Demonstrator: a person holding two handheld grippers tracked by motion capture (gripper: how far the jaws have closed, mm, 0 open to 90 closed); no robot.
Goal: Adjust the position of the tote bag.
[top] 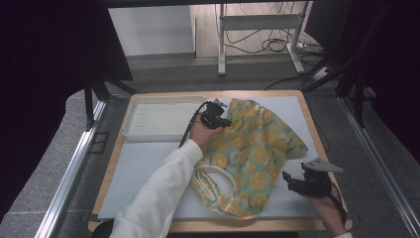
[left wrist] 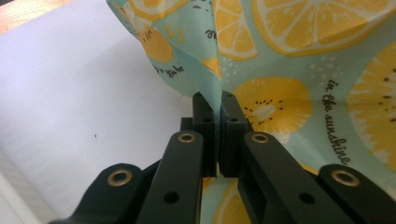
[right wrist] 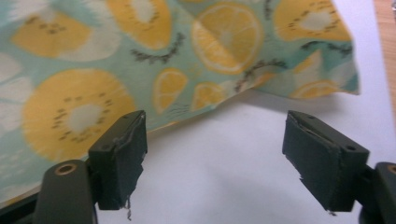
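While my left gripper (top: 224,119) was clamped tight on the mint fabric bag with yellow citrus print (top: 250,153) lying on the white mat (top: 143,163), my right gripper (top: 292,179) sat wide open, holding nothing, beside its edge.

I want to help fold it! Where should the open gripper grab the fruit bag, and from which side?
Probably the bag's loose edge right ahead of the right gripper. That edge lifts slightly off the white mat, leaving a shadowed gap, so one jaw could slide under from the mat side. The left gripper is already shut on a pinched fold at the far end.
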